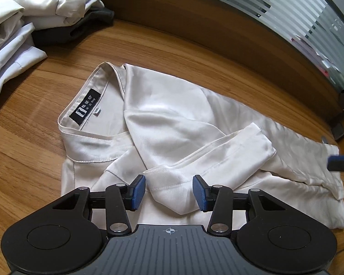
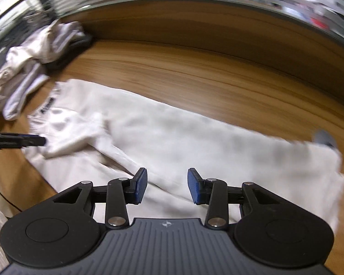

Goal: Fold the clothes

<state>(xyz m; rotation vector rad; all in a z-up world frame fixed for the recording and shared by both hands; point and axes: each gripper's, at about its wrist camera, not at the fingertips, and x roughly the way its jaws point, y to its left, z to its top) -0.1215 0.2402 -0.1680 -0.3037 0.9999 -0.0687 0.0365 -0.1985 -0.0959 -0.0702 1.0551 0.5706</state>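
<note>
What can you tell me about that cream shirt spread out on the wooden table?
The cream shirt looks like smooth, satiny cloth. It lies flat on the wooden table, partly folded, with a sleeve laid slanting across the body and its cuff near the front. A black label shows inside the open collar. The left gripper is open over the cuff.

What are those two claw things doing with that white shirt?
A person is folding clothes with a claw in each hand. A cream shirt lies on the wooden table with its sleeves folded in. The left gripper hangs open over one sleeve, and the right gripper is open above the shirt's lower part. Neither grips anything. More clothes are piled nearby.
</note>
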